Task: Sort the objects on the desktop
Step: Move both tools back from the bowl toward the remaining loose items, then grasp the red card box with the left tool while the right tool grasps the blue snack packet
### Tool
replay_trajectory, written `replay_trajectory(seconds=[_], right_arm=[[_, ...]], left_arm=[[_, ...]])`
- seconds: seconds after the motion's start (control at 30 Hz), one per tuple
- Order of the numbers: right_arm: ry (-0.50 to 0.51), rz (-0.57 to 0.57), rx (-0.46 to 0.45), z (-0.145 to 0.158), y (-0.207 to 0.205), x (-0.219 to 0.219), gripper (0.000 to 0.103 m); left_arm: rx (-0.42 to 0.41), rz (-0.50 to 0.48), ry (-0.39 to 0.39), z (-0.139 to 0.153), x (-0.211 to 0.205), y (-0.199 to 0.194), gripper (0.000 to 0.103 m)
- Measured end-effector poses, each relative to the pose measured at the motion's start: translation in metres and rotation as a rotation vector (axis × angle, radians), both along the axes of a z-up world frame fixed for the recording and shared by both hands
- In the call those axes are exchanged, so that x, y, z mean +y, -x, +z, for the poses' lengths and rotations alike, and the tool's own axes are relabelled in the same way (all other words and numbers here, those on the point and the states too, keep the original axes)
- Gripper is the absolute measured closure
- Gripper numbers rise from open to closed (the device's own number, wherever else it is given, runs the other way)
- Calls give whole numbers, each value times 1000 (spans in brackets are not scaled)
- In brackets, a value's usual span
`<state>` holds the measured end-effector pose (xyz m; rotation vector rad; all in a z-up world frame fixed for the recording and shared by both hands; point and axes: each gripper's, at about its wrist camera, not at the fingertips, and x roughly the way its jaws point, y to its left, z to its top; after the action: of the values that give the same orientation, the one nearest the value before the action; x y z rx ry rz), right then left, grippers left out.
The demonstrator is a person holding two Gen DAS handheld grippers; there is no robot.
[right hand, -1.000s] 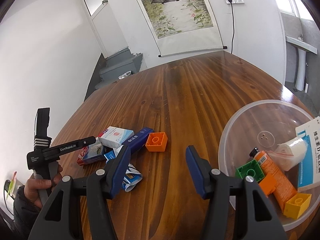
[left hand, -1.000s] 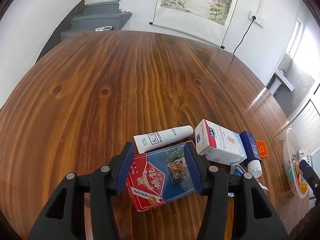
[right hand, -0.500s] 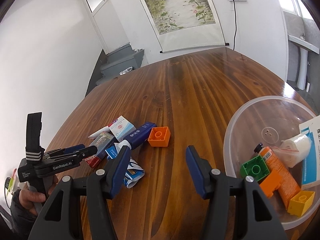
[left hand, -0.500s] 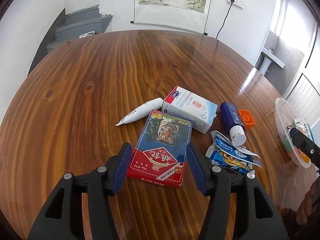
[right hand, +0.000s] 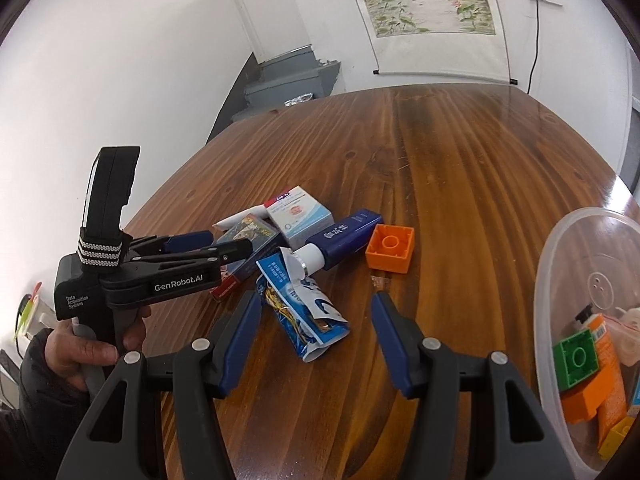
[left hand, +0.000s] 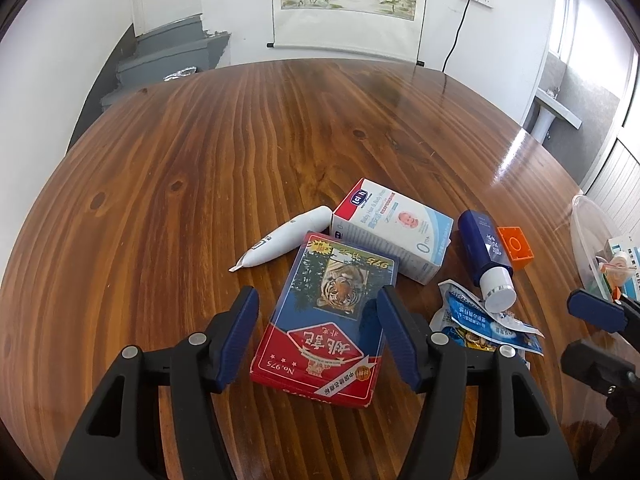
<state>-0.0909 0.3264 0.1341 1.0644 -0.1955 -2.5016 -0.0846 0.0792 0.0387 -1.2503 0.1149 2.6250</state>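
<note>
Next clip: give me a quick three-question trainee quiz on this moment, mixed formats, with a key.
1. True or false: the left gripper has its fingers clamped on the playing-card box.
2. Multiple choice: the white cap of the dark blue bottle lies over A) the crumpled blue wrapper, B) the orange brick, C) the white tube.
3. Fill in: the green brick sits inside the clear ____.

Key
1. False: the fingers stand open on either side of the box, with gaps showing.
2. A
3. bowl
</note>
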Motion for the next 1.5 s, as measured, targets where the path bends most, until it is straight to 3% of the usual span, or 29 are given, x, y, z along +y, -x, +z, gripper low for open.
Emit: replay_trajectory(seconds=[0.53,1.13,1.17,1.27,1.5], right_arm=[[-93,107,-82,-27,42,-26,41],[-182,162,-60,-33,50,-44,41],[-180,158,-60,-33,50,-44,41],[-171,158,-65,-33,49,-43,57],[-143,150,-69,-31,43,-36,57]], left_arm=[[-5,-27,-10,0,-2,-11,38],[4,-73,15,0,1,-19,33],[6,-77,19,-1,3,-19,33],[10,-74,37,-4,4,-18,33],[15,-59,79,-14,8,-14,30]])
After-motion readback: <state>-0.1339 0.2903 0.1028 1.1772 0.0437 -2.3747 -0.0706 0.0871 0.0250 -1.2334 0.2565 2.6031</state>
